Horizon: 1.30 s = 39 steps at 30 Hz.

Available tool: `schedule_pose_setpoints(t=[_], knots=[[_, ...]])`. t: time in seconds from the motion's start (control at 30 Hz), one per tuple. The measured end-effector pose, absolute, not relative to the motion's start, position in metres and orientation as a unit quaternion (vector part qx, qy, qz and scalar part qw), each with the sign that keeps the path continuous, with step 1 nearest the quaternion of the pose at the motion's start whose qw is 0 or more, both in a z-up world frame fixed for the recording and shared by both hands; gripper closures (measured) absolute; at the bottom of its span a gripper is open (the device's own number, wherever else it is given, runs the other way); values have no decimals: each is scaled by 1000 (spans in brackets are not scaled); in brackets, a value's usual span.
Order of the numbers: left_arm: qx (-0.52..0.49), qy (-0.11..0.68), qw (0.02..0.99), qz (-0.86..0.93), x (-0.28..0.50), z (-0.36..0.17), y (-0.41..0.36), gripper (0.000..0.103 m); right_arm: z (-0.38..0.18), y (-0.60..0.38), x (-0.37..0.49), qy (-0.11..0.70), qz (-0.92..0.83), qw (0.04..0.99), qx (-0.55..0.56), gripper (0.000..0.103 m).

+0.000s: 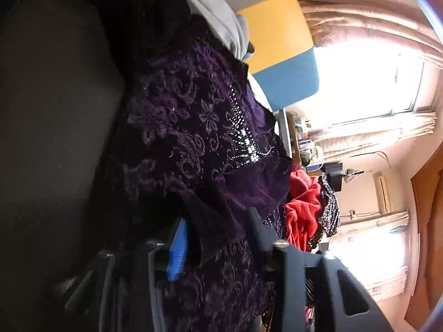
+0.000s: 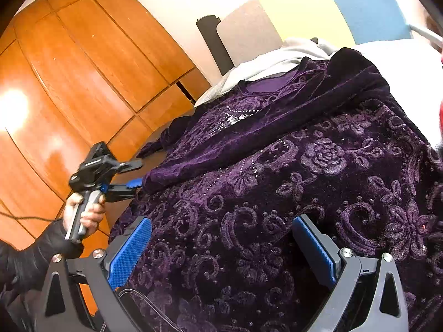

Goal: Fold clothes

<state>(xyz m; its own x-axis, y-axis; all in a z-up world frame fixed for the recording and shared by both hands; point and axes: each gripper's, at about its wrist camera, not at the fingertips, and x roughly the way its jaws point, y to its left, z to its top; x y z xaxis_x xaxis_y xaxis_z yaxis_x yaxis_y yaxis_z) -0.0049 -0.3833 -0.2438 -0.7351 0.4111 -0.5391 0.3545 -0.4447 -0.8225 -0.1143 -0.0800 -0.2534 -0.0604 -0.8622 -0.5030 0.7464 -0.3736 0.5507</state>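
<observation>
Left wrist view buries the spread left gripper (image 1: pixel 216 227) in purple velvet top (image 1: pixel 193 127); right view shows right gripper (image 2: pixel 221 238) released above it

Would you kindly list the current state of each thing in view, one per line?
Purple velvet top: spread out, one sleeve folded across its front.
Left gripper: jaws open at the sleeve's cuff.
Right gripper: jaws open wide over the top.
Red garment: crumpled, unfolded.
Grey garment: rumpled behind the top.
</observation>
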Motion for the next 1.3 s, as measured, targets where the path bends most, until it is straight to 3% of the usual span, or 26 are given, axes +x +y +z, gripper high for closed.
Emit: schedule_pose_setpoints(t=[0.27,0.47,0.7,1.0,1.13,1.23,1.3], knots=[[-203,-469,18,859,15,-114,-395,99,-253,-78,-114,-73,-726,557,396,0],[-260,-477,-9,840,0,-125,-409,100,-251,-76,-117,-77,-723,555,405,0],[-333,-324,44,884,-22,-112,-344,99,-222,-89,-158,-53,-740,511,434,0],[-278,-329,2,902,8,-109,-366,99,-177,-111,-249,20,-815,444,371,0],[-277,-297,1,914,7,-99,-362,99,-162,-161,-270,120,-785,498,348,2],[-286,-292,-9,913,7,-102,-363,99,-165,-205,-276,214,-747,525,346,10],[-291,-295,-16,910,8,-107,-365,99,-178,-229,-286,266,-721,523,369,26]])
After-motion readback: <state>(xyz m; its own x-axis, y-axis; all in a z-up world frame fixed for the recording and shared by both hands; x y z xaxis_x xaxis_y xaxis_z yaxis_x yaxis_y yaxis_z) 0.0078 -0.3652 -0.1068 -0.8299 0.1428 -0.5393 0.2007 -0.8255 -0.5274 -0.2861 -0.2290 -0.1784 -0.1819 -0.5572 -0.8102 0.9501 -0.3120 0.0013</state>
